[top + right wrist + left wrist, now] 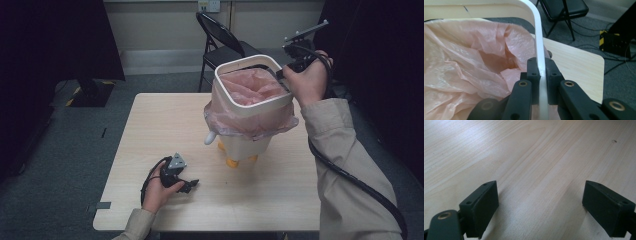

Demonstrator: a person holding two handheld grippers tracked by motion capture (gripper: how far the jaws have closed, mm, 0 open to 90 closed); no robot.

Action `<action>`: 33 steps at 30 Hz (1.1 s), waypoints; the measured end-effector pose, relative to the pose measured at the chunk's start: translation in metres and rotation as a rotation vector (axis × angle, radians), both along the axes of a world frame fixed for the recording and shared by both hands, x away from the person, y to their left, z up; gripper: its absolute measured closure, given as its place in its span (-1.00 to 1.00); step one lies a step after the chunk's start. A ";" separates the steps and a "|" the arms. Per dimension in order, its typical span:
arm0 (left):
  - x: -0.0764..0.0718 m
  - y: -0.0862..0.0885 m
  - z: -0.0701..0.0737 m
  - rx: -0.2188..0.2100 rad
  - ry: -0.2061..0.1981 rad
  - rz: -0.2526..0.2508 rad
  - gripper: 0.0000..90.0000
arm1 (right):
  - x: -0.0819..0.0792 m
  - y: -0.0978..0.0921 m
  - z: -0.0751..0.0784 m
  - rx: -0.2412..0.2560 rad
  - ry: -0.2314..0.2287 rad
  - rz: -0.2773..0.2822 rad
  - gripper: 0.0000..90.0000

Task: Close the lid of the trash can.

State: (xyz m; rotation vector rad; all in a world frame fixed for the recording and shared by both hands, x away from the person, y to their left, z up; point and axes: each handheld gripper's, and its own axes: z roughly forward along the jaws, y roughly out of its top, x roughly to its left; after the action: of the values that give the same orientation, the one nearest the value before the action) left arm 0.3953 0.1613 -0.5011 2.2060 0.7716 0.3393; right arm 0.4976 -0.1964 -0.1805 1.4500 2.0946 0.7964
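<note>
A white bin with orange feet stands on the table, lined with a pink plastic bag that folds over its sides. A cream rim ring sits around its top. My right gripper is at the bin's far right corner, shut on the rim ring, one jaw inside against the bag and one outside. My left gripper rests low at the table's front left, held in a hand, open over bare wood with nothing between its jaws.
The light wooden table has rounded corners and grey carpet around it. A black folding chair stands behind the table. A dark stand base with yellow-black tape sits at the back left.
</note>
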 end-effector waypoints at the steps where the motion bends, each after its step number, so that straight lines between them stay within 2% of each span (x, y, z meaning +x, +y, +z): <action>1: 0.000 0.000 0.000 0.000 0.000 0.000 -0.72 | 0.000 0.001 -0.002 0.008 0.003 -0.008 0.88; 3: 0.000 0.000 0.000 0.000 -0.001 -0.001 -0.72 | 0.000 0.002 -0.005 0.024 0.008 -0.015 0.87; 5: 0.000 0.000 0.000 0.000 -0.001 -0.001 -0.72 | -0.001 0.002 -0.008 0.026 -0.009 -0.020 0.83; 6: 0.000 0.000 0.000 0.000 -0.001 -0.001 -0.72 | -0.003 0.001 -0.007 0.063 -0.008 -0.005 0.66; 9: 0.000 0.000 0.000 0.000 0.000 0.000 -0.72 | -0.003 -0.001 -0.007 0.090 -0.006 0.009 0.57; 10: 0.000 0.000 0.000 0.000 0.000 0.000 -0.72 | -0.003 -0.002 -0.007 0.091 -0.013 0.022 0.57; 12: 0.000 0.000 0.000 0.000 0.000 0.000 -0.72 | -0.002 -0.009 -0.004 0.148 -0.047 0.048 0.57; 14: 0.000 0.000 0.000 0.000 0.000 0.000 -0.72 | -0.001 -0.013 -0.004 0.163 -0.082 0.053 0.50; 18: 0.000 0.000 0.000 0.000 0.000 0.000 -0.72 | 0.004 -0.017 -0.006 0.186 -0.091 0.050 0.48; 19: 0.000 0.000 0.000 0.000 0.000 0.000 -0.72 | 0.008 -0.017 -0.009 0.209 -0.093 0.059 0.50; 22: 0.000 0.000 0.000 0.000 0.001 0.000 -0.72 | 0.010 -0.015 -0.010 0.210 -0.099 0.059 0.51; 23: 0.000 0.000 0.000 0.000 0.000 0.000 -0.72 | 0.010 -0.014 -0.010 0.201 -0.111 0.062 0.59; 25: 0.000 0.000 0.000 0.000 0.000 0.000 -0.72 | 0.010 -0.008 -0.010 0.165 -0.104 0.081 0.68; 26: 0.000 0.000 0.000 0.000 0.000 0.000 -0.72 | 0.010 -0.008 -0.010 0.165 -0.104 0.081 0.68; 27: 0.000 0.000 0.000 0.000 0.000 0.000 -0.72 | 0.010 -0.006 -0.010 0.129 -0.109 0.077 0.78; 28: 0.000 0.000 0.000 0.000 0.000 0.000 -0.72 | 0.010 -0.005 -0.010 0.112 -0.114 0.072 0.79; 33: 0.000 0.000 0.000 0.000 0.000 0.000 -0.72 | 0.008 -0.005 -0.009 0.109 -0.104 0.047 0.87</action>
State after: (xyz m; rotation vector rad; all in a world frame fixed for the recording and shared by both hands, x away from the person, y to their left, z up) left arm 0.3953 0.1613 -0.5011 2.2062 0.7714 0.3389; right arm 0.5053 -0.2018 -0.1898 1.3871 2.0415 0.9963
